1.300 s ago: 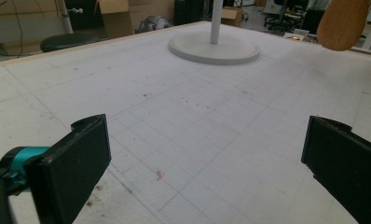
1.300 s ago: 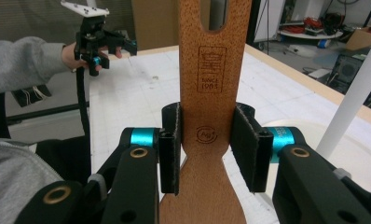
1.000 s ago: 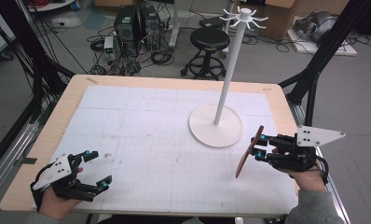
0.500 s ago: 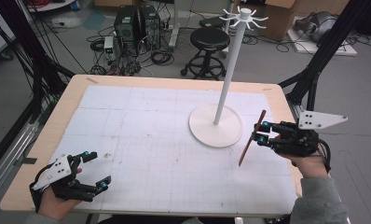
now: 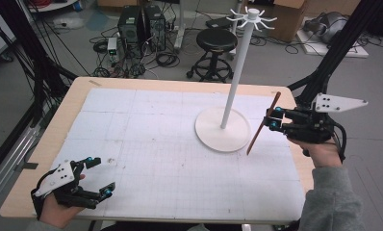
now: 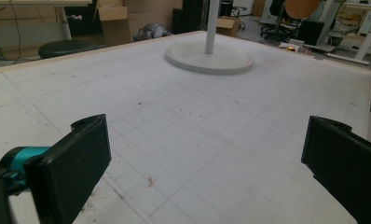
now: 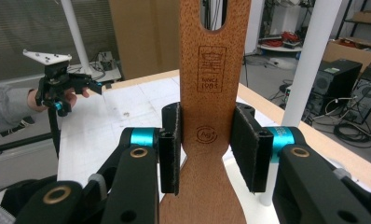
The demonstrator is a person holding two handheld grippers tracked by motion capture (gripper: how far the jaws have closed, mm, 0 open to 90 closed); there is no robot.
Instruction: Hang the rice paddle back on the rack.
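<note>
Right gripper (image 5: 272,120) sits at the right edge of the counter (image 5: 74,103), just right of the stand (image 5: 237,72). Its fingers (image 7: 170,147) pinch a flat wooden spatula (image 5: 263,123) at its narrow neck, one pad on each edge. In the high view the spatula is tilted: top end up and right, lower end down and left, near the stand's base (image 5: 213,137). Can't tell whether that lower end touches the counter. In the right gripper view the spatula (image 7: 214,93) is cut off top and bottom; a slot near the top and two stamped marks show, text too small to read reliably.

Left gripper (image 5: 97,176) is at the near-left corner of the counter, held low in the hand (image 5: 55,216). Fingers (image 6: 74,170) spread wide, nothing between them. Both are cut off by the frame edge in the left gripper view, with bare gridded mat (image 6: 197,130) between them. Stand base (image 6: 209,58) is far ahead in that view, its pole cut off at the top.

Stand has a ring of hooks (image 5: 251,14) on top. Right gripper view also catches the left gripper (image 7: 76,86) far off at left, small and hard to make out.

Beyond the counter: stool (image 5: 218,41), computer towers (image 5: 139,26), cables on the floor.
</note>
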